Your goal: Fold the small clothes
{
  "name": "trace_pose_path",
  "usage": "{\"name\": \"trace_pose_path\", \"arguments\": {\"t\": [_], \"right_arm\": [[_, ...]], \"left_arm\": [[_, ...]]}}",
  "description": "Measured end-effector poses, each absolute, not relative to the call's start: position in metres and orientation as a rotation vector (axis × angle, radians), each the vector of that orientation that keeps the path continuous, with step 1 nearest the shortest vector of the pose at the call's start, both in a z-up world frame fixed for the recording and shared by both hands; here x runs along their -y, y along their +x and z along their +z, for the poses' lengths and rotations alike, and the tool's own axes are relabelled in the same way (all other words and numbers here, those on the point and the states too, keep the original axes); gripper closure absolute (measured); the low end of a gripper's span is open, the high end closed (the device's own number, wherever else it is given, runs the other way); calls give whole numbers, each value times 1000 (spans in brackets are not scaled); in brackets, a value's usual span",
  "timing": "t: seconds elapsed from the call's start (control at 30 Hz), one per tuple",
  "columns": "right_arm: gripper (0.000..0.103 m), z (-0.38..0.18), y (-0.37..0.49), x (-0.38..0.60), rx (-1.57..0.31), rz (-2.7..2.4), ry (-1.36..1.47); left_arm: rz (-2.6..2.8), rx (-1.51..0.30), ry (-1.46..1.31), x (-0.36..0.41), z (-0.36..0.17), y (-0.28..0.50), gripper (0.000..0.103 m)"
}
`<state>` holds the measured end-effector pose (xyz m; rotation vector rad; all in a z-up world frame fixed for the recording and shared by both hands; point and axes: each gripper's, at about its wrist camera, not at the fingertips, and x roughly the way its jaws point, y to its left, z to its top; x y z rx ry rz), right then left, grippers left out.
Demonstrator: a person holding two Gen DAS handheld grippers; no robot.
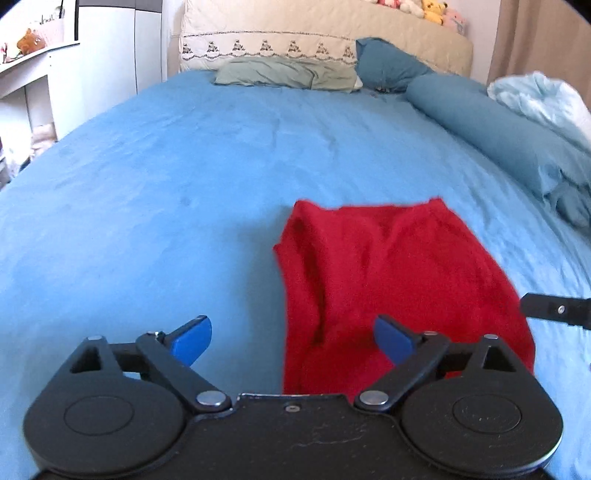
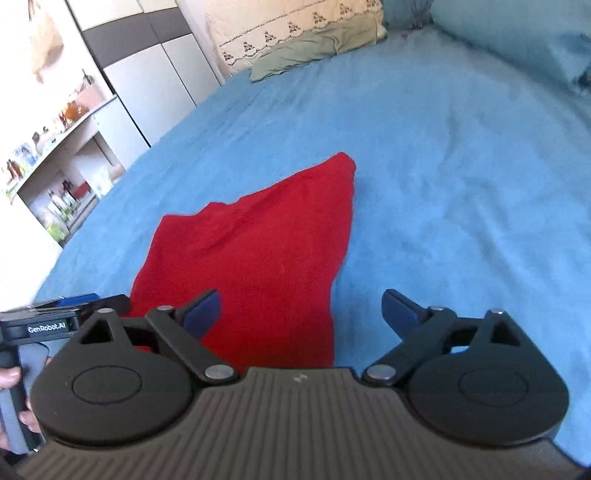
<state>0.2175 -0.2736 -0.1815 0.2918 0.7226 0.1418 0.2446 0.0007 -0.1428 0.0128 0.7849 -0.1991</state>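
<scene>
1. The left gripper [image 1: 291, 341] hangs over the near part of a bed, its blue-padded fingers [image 1: 194, 338] spread wide apart with nothing clamped; its right pad sits in front of the red garment [image 1: 388, 280], and contact cannot be judged.
2. The right gripper [image 2: 301, 314] is likewise wide open and empty, its left pad overlapping the garment's near edge in the picture.
3. The red garment, a soft, fuzzy knit, lies on the blue bedsheet [image 1: 147, 203] near the foot of the bed, between the two tools, rumpled with a lengthwise crease, its far edge showing two raised corners.
4. Only the right wrist view shows the person's hand [image 2: 11, 398] on the left tool's grey handle, a "GenRobot.AI" label on that tool, and open shelves [image 2: 62, 177] crowded with bottles by the left wall.
5. Only the left wrist view shows a long teal bolster [image 1: 491, 122] along the bed's right side, a crumpled pale-blue blanket [image 1: 543, 99] beyond it, a dark blue pillow [image 1: 384, 62], plush toys [image 1: 432, 9] on the headboard and a beige curtain [image 1: 543, 37] at far right.
6. Both views take in a flat sage-green pillow [image 1: 284, 74] at the far end, backed by a cream cushion [image 1: 266, 33] with an embroidered border.
7. The sheet is faintly wrinkled, and each tool's black body blocks the nearest strip of bed.
</scene>
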Motion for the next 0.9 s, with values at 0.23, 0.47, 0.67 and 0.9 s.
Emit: {"name": "trace_pose_path", "arguments": {"t": [0.23, 0.47, 0.67, 0.9], "right_arm": [[0, -220, 193, 252, -847, 9, 32], [0, -193, 170, 260, -781, -1, 103], [0, -90, 110, 255, -638, -31, 93], [0, -3, 29, 227, -582, -82, 64]], "left_arm": [[-140, -881, 18, -16, -192, 236, 4], [-129, -837, 6, -15, -144, 222, 8], [-117, -719, -128, -31, -41, 171, 0], [-88, -604, 3, -13, 37, 94, 0]]}}
